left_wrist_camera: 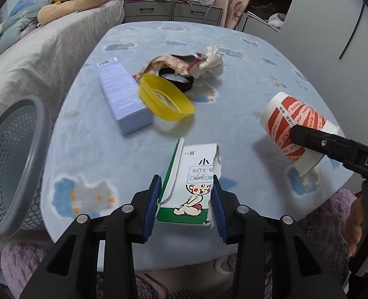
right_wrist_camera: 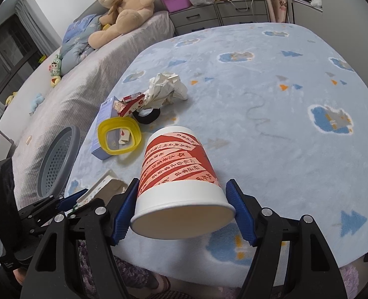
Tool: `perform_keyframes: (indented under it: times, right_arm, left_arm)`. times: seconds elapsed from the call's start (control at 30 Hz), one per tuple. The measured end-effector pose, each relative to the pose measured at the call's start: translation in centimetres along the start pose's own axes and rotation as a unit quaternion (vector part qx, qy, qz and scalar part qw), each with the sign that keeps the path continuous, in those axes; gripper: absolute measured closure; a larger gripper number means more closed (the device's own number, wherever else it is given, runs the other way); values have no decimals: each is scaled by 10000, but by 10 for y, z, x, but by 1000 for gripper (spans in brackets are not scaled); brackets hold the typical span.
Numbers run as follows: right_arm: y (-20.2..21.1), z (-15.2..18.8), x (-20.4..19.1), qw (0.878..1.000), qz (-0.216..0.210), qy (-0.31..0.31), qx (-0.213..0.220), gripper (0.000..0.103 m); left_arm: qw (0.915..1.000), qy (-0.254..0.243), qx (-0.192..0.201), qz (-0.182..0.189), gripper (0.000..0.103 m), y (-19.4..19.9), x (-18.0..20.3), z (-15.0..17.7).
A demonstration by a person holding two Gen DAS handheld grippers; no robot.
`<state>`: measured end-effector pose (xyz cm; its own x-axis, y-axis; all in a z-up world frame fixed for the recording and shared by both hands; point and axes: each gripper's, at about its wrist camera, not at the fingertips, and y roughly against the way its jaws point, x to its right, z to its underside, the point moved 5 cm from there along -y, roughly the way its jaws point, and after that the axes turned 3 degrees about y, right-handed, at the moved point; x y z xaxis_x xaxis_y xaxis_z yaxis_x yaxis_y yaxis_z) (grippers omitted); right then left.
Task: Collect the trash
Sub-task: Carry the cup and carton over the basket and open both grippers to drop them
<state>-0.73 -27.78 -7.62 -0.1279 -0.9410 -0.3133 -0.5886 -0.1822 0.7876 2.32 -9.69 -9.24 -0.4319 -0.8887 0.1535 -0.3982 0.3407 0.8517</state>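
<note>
left wrist view: left gripper (left_wrist_camera: 186, 196) fingers pinch a torn medicine box (left_wrist_camera: 192, 186); right gripper (right_wrist_camera: 184, 209) fingers clamp a paper cup (right_wrist_camera: 181, 174), whose tapered wall could slip before reaching the basket (left_wrist_camera: 12, 164).

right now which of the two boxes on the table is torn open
The white and green box with the cartoon child, clamped in the left gripper: its side edge is ragged and a flap hangs loose. The lavender box beside the yellow ring is intact.
</note>
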Motion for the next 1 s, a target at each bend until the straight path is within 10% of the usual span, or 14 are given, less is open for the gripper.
perform_keyframes:
  times: [0.57,1.0]
  right_arm:
    - [-17,-27,-122,9950,-399,915,40,35]
    - [-74,-44,-245,9798,-1129,1638,-199,35]
  left_arm:
    - [9882,844,1104,-640,65,78,-117,-28]
    - [9689,1578,1110,-1551,65,88,-233,-22]
